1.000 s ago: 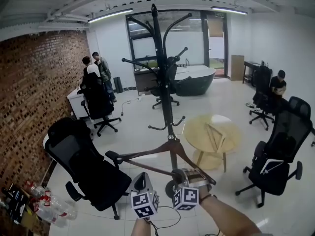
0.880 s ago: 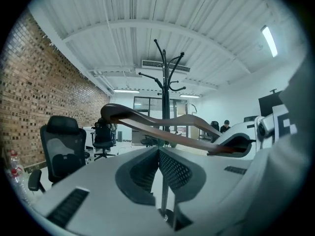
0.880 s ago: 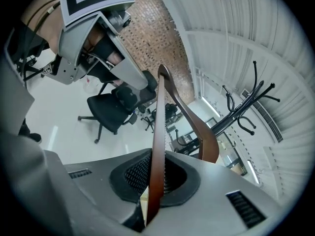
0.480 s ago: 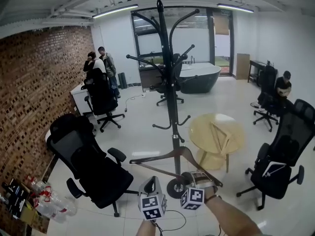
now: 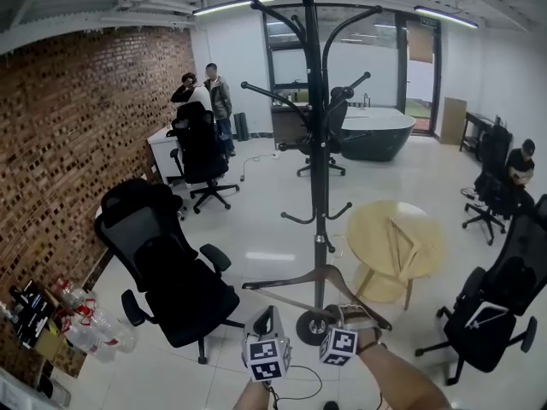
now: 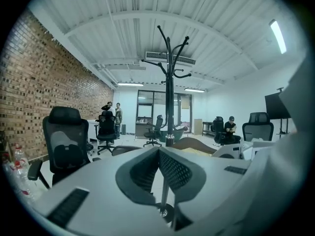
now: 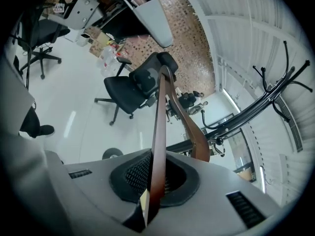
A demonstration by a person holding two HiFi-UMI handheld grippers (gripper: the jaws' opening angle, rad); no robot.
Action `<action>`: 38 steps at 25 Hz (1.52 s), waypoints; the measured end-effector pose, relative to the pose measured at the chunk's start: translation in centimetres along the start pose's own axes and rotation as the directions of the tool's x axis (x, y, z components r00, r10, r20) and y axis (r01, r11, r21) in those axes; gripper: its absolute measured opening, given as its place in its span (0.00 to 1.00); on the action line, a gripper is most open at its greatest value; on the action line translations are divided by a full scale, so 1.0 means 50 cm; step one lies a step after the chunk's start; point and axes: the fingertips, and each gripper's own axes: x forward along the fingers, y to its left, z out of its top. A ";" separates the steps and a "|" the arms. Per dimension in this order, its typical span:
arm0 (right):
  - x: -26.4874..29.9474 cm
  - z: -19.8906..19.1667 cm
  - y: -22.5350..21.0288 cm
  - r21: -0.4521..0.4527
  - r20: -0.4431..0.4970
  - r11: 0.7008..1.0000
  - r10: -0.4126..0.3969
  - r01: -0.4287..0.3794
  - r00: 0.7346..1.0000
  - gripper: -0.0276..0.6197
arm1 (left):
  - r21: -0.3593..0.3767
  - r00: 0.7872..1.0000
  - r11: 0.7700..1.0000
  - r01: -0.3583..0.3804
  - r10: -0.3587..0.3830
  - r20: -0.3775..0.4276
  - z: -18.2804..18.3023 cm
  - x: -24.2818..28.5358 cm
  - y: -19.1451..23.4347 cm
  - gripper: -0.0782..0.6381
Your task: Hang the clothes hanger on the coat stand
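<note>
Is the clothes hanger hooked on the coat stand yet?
No, the right gripper holds the clothes hanger low by the coat stand's pole, below its hooks.

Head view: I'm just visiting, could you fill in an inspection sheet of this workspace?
Surface: glossy white floor.
Job's things: wooden hanger in the right gripper, low beside the black coat stand, not hung.
Clutter: bottles and boxes by the brick wall.
Grippers: right gripper jaws shut on the wooden hanger; left gripper jaws shut, empty.
Cables: thin cable looping on the floor below the grippers.
Surroundings: office chairs, round table, people at the back.
</note>
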 end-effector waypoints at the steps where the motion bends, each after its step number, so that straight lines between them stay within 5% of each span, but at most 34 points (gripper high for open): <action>1: 0.019 -0.013 -0.005 -0.026 0.004 1.000 0.005 -0.005 1.000 0.04 | 0.004 1.000 1.000 -0.009 0.009 0.000 0.003 0.017 -0.006 0.13; 10: 0.160 -0.136 -0.030 -0.187 0.012 0.976 0.116 -0.112 0.993 0.04 | 0.016 0.997 0.998 -0.064 0.065 -0.042 -0.003 0.158 -0.090 0.13; 19: 0.274 -0.239 -0.031 -0.193 -0.062 0.963 0.177 -0.186 0.982 0.05 | -0.009 0.989 0.995 -0.100 0.099 -0.114 -0.036 0.228 -0.096 0.13; 24: 0.333 -0.289 -0.062 -0.112 -0.088 0.975 0.183 -0.192 0.979 0.12 | -0.071 0.986 0.994 -0.079 0.067 -0.152 -0.062 0.292 -0.129 0.13; 34: 0.394 -0.402 -0.045 0.074 -0.192 0.965 0.261 -0.252 0.946 0.21 | -0.054 0.985 0.998 -0.043 0.033 -0.170 -0.063 0.329 -0.159 0.13; 38: 0.377 -0.371 -0.073 0.252 -0.132 0.947 0.240 -0.201 0.962 0.28 | -0.047 0.986 0.998 -0.038 0.030 -0.165 -0.059 0.335 -0.157 0.13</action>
